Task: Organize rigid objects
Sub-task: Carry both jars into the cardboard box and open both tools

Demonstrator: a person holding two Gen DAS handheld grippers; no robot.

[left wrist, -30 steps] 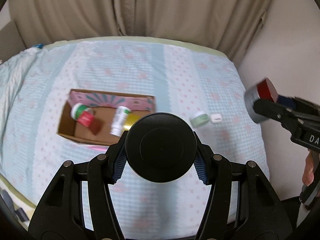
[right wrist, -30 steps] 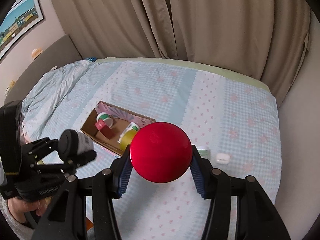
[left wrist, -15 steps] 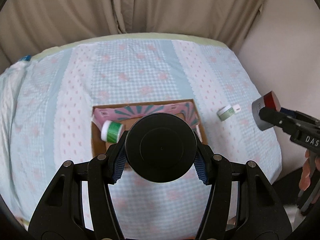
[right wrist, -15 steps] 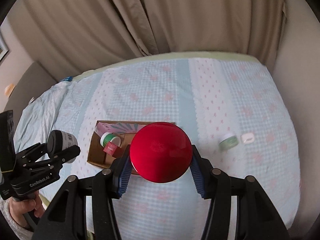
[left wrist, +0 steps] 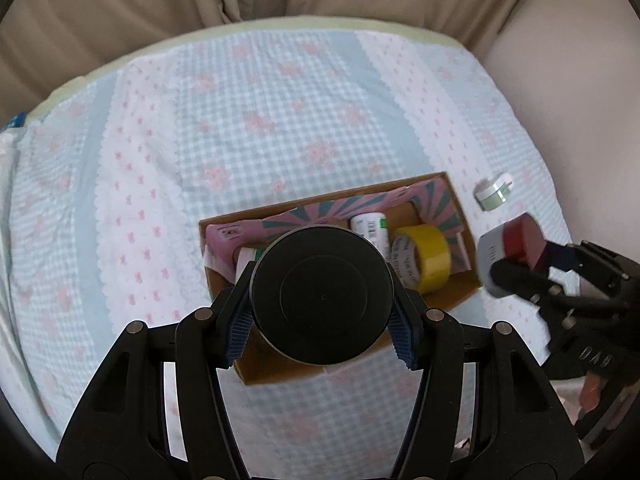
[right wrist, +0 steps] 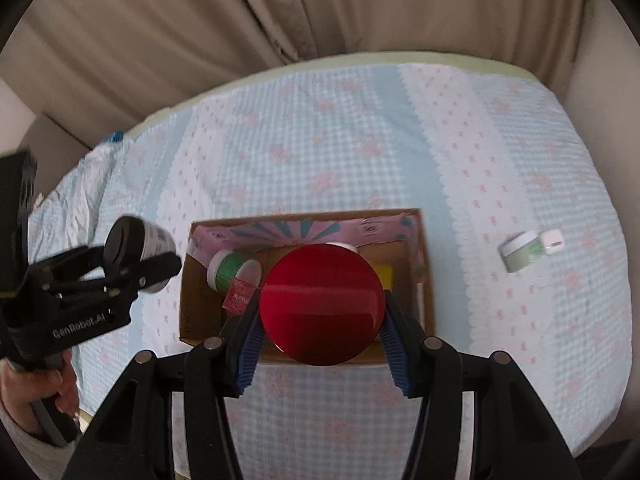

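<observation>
In the left wrist view, the left claw (left wrist: 323, 322) holds a black-capped jar (left wrist: 323, 296) between its two blue pads, with the round black cap facing the camera. Behind the jar is an open cardboard box (left wrist: 460, 284) that lies on a bed (left wrist: 248, 128) with a light blue checked cover. Inside the box I can see a yellow tape roll (left wrist: 424, 254), a white bottle (left wrist: 370, 228) just beside it, and a pink patterned flap (left wrist: 360, 204) along the far wall. A small green jar (left wrist: 494, 194) lies on the bed to the right of the box, apart from it. At the right edge the right claw (left wrist: 516, 256) is seen from the side, closed on a red-topped can (left wrist: 506, 248) near the right end of the box.

In the right wrist view, the right claw (right wrist: 323, 334) grips the red-topped can (right wrist: 322, 304) with the red round face toward the camera, above the box (right wrist: 192, 300). In the box there is a green-labelled bottle (right wrist: 228, 268) and a small red packet (right wrist: 240, 300) touching it; a bit of yellow (right wrist: 383, 274) shows behind the can, probably the tape roll. The green jar (right wrist: 520, 250) lies on the bed (right wrist: 360, 140) to the right, touching a small white thing (right wrist: 551, 240). At the left, the left claw (right wrist: 140, 262) holds the black-capped jar (right wrist: 136, 246) just outside the left wall of the box
</observation>
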